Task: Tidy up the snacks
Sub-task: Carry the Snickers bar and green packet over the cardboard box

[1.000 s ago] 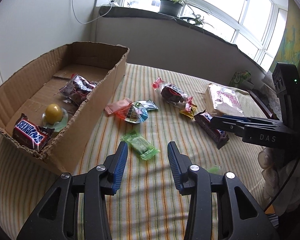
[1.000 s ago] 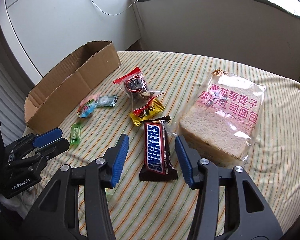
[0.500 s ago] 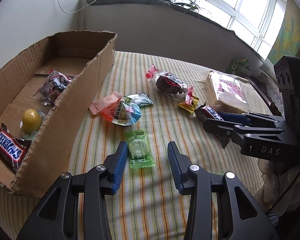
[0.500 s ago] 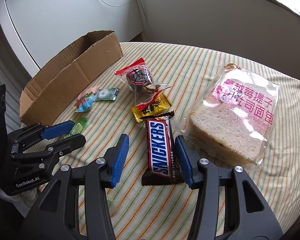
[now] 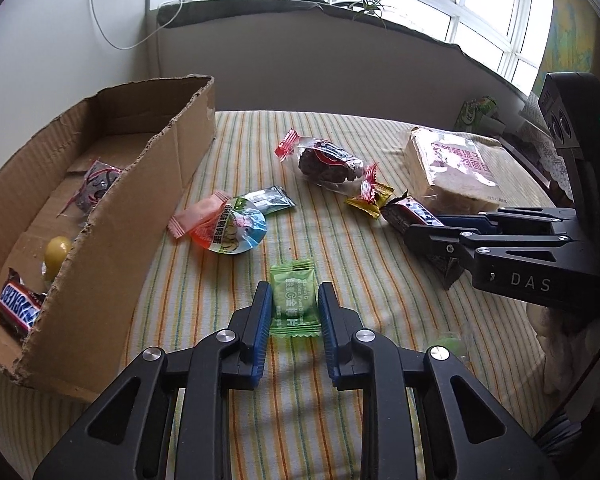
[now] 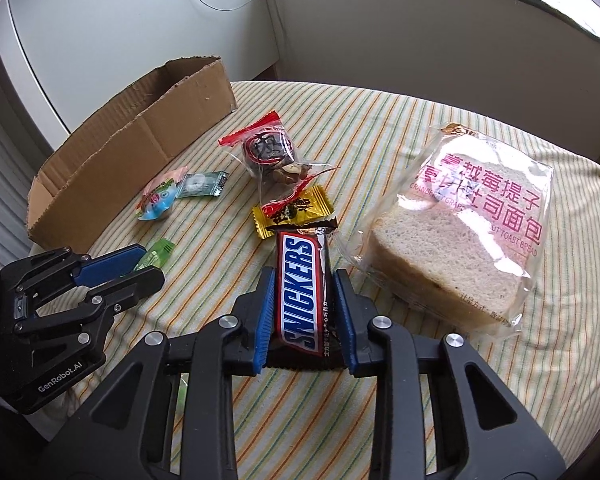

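Note:
My left gripper is shut on a green candy packet that lies on the striped tablecloth. In the right wrist view that left gripper sits low at the left, the packet's end poking out. My right gripper has its jaws closing on a Snickers bar, and the blue pads touch both long sides of it. The left wrist view shows this right gripper side-on over the bar. A torn cardboard box at the left holds another Snickers, a yellow jelly cup and a dark packet.
A bagged loaf of toast bread lies just right of the Snickers. A dark cake packet, a yellow candy, a jelly cup, a pink candy and a teal packet lie scattered mid-table. The box borders the left.
My left gripper moved forward over the green candy packet and its jaws closed onto it. The right gripper's jaws narrowed from wide apart until they touch the Snickers bar.

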Action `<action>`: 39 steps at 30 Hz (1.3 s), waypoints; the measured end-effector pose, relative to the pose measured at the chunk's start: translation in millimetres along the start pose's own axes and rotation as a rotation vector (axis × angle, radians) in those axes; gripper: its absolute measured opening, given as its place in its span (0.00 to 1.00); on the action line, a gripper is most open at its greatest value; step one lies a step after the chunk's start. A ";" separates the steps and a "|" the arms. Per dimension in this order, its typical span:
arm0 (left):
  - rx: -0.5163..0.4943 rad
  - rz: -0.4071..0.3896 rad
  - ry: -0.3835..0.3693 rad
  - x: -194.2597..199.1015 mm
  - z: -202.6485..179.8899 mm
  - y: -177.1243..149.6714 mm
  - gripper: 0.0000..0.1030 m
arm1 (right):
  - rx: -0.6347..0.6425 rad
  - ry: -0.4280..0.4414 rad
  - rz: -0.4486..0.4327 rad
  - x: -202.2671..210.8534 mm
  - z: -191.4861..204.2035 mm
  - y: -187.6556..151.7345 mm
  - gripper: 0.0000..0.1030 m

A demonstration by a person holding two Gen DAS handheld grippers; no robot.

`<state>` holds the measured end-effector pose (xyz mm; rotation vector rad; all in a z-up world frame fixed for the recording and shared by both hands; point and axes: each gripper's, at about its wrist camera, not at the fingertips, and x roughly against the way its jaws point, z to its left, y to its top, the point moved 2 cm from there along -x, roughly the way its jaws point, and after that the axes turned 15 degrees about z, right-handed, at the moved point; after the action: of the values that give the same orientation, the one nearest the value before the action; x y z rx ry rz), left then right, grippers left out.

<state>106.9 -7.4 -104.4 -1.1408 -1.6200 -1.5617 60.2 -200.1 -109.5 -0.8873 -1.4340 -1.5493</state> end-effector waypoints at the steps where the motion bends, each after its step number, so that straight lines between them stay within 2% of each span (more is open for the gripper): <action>1: 0.002 -0.004 -0.002 0.7 0.3 -0.3 0.21 | 0.000 0.002 -0.004 1.8 0.0 -0.1 0.29; 7: 0.014 -0.038 -0.031 12.7 2.8 -4.2 0.21 | 0.000 0.005 -0.053 21.5 1.1 -3.9 0.29; 15: 0.010 -0.135 -0.096 53.7 -0.6 -5.2 0.21 | 0.015 0.035 -0.124 52.3 14.4 0.9 0.29; 19: 0.025 -0.175 -0.102 69.1 6.7 -2.8 0.21 | 0.040 0.041 -0.141 59.1 27.5 6.8 0.29; 30: 0.124 -0.251 -0.074 92.8 48.3 10.2 0.21 | 0.093 0.106 -0.196 72.3 78.7 49.0 0.29; 39: 0.232 -0.289 -0.025 100.7 103.0 23.9 0.21 | 0.141 0.131 -0.178 51.0 125.4 93.0 0.29</action>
<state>97.4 109.2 -17.1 -0.8356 -1.9938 -1.4852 119.4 -81.6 -12.4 -0.5776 -1.5390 -1.5820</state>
